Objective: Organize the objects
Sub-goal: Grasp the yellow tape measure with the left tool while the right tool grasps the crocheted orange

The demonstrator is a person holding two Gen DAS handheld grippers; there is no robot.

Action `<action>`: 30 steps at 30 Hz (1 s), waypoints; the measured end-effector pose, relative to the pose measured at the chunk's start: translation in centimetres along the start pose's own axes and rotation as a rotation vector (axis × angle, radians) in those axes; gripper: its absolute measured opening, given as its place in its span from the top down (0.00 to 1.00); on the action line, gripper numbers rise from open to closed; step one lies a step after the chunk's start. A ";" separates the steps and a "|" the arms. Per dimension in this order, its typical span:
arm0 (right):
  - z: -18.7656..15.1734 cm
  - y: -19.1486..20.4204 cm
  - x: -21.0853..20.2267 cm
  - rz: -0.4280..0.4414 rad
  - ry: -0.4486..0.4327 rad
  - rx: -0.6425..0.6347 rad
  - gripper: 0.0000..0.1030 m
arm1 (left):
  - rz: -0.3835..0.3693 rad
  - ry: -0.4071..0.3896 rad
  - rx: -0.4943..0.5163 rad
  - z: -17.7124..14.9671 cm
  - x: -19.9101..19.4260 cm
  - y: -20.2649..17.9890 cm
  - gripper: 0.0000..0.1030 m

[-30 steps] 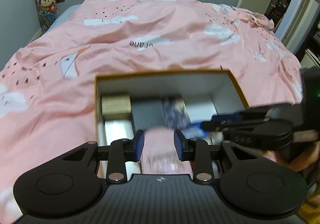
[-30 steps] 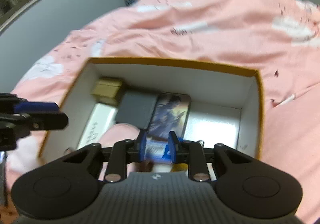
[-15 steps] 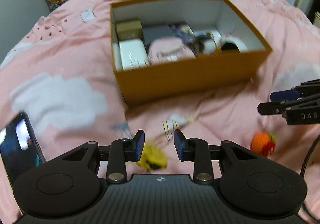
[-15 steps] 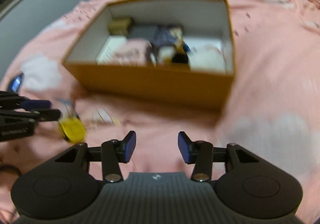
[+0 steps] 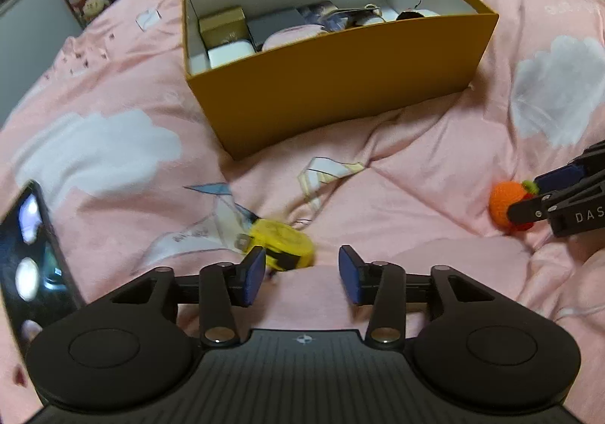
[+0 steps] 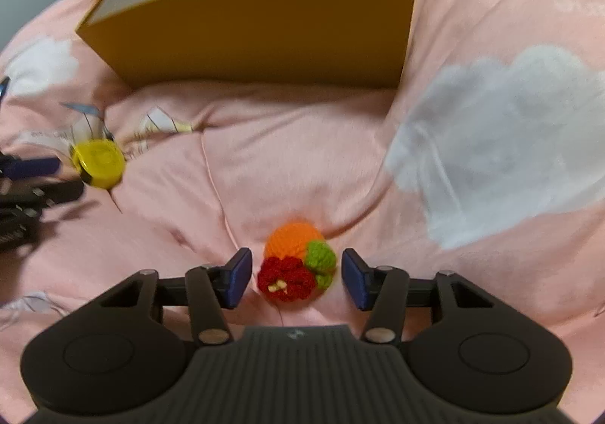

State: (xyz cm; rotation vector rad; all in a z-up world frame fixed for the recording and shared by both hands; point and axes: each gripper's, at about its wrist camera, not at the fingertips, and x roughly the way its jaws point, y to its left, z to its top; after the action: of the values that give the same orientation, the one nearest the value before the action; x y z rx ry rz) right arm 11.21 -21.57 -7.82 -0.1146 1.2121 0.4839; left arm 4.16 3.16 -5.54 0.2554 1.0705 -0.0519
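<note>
Your right gripper: jaws just opened, knitted orange toy on bed dead centre between them, untouched, round, no axis. Left gripper: also just opened, empty; yellow tape measure just ahead, off toward its left finger. Box beyond both.

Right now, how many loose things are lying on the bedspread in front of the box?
3: a yellow tape measure at the left gripper, a crocheted orange toy between the right gripper's open fingers, and a phone far left.
</note>
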 end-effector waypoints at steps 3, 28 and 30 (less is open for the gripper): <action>-0.1 0.2 1.0 0.001 0.023 -0.013 0.50 | 0.041 -0.026 0.045 -0.1 -0.1 0.3 0.44; 1.6 -0.6 2.3 0.058 -0.016 -0.028 0.56 | -0.031 0.183 0.212 2.1 6.3 0.5 0.36; 1.5 -0.6 2.4 0.060 -0.009 -0.025 0.56 | -0.069 0.196 0.156 1.9 6.6 1.3 0.39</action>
State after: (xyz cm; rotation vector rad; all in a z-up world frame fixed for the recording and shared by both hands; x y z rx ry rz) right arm 13.41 -20.84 -9.59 -0.0975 1.2031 0.5511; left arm 9.21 4.53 -10.20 0.3694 1.2720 -0.1757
